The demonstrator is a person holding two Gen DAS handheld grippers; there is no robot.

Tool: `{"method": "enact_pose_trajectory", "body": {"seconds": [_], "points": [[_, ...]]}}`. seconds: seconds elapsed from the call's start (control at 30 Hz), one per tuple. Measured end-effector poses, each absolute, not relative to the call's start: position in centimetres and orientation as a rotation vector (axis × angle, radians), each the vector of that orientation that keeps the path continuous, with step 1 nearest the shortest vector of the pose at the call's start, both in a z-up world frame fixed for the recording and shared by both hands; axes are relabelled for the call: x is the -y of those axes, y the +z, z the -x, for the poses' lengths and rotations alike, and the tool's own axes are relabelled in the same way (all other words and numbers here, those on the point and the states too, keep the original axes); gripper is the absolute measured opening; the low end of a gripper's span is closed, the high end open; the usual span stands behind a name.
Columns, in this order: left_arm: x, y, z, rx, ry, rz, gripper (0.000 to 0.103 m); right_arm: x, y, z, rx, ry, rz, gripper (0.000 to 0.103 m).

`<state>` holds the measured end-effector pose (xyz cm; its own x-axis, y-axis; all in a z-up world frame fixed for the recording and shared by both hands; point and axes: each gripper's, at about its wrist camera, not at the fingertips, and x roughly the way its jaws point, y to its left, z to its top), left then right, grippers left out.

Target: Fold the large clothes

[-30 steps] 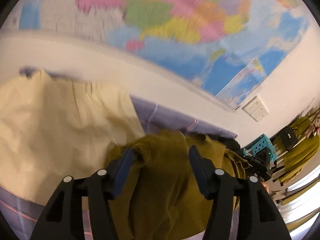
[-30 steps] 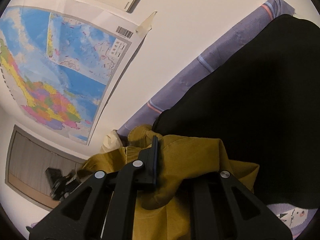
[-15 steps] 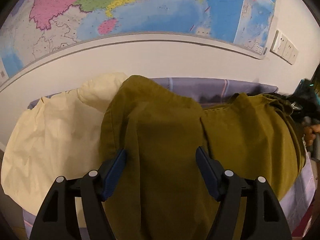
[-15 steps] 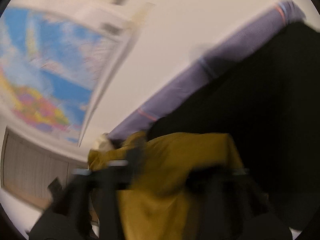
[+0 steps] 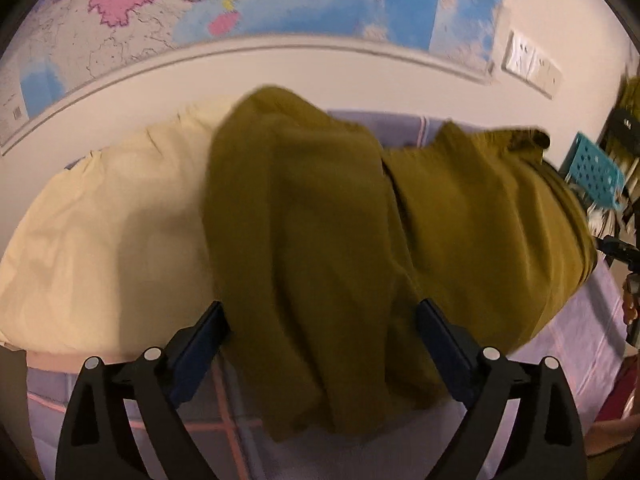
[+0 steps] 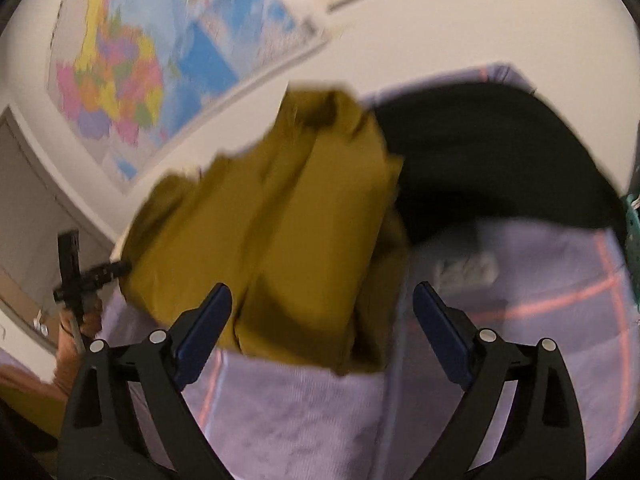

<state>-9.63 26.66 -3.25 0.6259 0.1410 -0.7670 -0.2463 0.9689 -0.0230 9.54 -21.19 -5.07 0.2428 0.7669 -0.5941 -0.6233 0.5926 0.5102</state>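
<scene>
An olive-yellow garment [image 5: 320, 216] lies in a loose fold on the lilac checked bed sheet [image 5: 560, 344], its left part lapping over a cream garment [image 5: 104, 240]. My left gripper [image 5: 320, 308] hovers at its near edge. Its jaws are opening wide, with the cloth lying between the fingers but not pinched. In the right wrist view the same olive garment [image 6: 280, 232] shows as a doubled bundle. My right gripper [image 6: 322, 288] stands at its near hem, jaws opening wide, pads off the cloth.
A black garment [image 6: 500, 168] lies behind and right of the olive one. A coloured wall map [image 5: 280, 4] and a wall socket [image 5: 528, 64] are on the white wall behind the bed. A teal perforated basket [image 5: 596, 172] stands at the right.
Both grippers have opened and let go of the olive garment, which now lies on the bed. The left gripper has sunk towards the sheet; the right one has swung sideways and rolled.
</scene>
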Motion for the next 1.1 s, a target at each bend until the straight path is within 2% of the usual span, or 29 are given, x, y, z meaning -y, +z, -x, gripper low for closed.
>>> {"method": "enact_pose_trajectory", "body": {"seconds": [0.07,0.1,0.13,0.17,0.2,0.23,0.27,0.33,0.47,0.5,0.57,0.6,0.67,0.7,0.73,0.8,1.0,1.07,1.1], "points": [[-26.3,-4.5,9.4,-0.884,0.237,0.133,0.092,20.5,-6.2,-9.2,-0.908,0.942,-0.159,0.086],[-26.1,-4.9,9.4,-0.883,0.238,0.140,0.092,19.8,-6.9,-9.5,-0.920,0.943,-0.161,0.072],[-25.9,-5.3,9.4,-0.876,0.249,0.132,0.087,19.4,-7.4,-9.8,-0.934,0.962,-0.188,0.055],[-25.8,-5.3,9.3,-0.872,0.251,0.126,0.078,19.4,-7.6,-10.1,-0.939,0.967,-0.221,0.049],[-25.8,-5.2,9.4,-0.865,0.254,0.138,0.070,19.7,-7.3,-10.3,-0.935,0.976,-0.233,0.031],[-26.0,-4.9,9.5,-0.864,0.278,0.155,0.046,20.3,-6.7,-10.3,-0.924,0.990,-0.252,0.022],[-26.1,-4.6,9.7,-0.867,0.269,0.174,0.037,20.9,-5.9,-10.1,-0.911,1.011,-0.285,0.020],[-26.7,-3.2,10.4,-0.858,0.228,0.256,0.027,22.7,-2.6,-9.2,-0.853,1.060,-0.337,0.016],[-25.9,-1.2,13.2,-0.831,0.066,0.377,0.026,27.2,4.0,-5.7,-0.694,1.113,-0.323,0.015],[-25.5,-1.4,13.6,-0.832,0.030,0.392,0.028,28.0,4.4,-5.3,-0.677,1.102,-0.284,0.015],[-24.6,-3.0,13.9,-0.865,-0.031,0.420,0.032,29.9,2.3,-6.0,-0.771,1.034,-0.290,0.019],[-23.9,-4.1,13.7,-0.897,-0.037,0.402,0.033,30.3,0.2,-6.7,-0.858,1.006,-0.296,0.023],[-23.0,-6.2,12.9,-0.961,-0.017,0.371,0.055,30.4,-3.8,-7.8,-0.998,0.883,-0.247,0.029],[-22.9,-6.7,12.7,-0.971,0.001,0.377,0.058,30.5,-5.1,-8.1,-1.034,0.859,-0.235,0.036],[-22.8,-6.7,12.4,-0.966,0.011,0.367,0.060,30.8,-6.0,-8.2,-1.039,0.843,-0.236,0.053],[-22.6,-6.1,12.1,-0.952,0.038,0.341,0.066,31.9,-5.9,-8.6,-1.011,0.785,-0.285,0.070],[-21.4,-3.3,10.9,-0.891,0.110,0.178,0.075,31.4,-0.8,-9.1,-0.808,0.794,-0.252,0.073],[-21.5,-3.1,9.6,-0.894,0.133,0.126,0.075,29.0,-0.1,-10.3,-0.795,0.776,-0.162,0.081],[-21.6,-3.1,8.9,-0.897,0.143,0.111,0.075,27.3,-0.2,-11.4,-0.810,0.783,-0.128,0.081]]}}
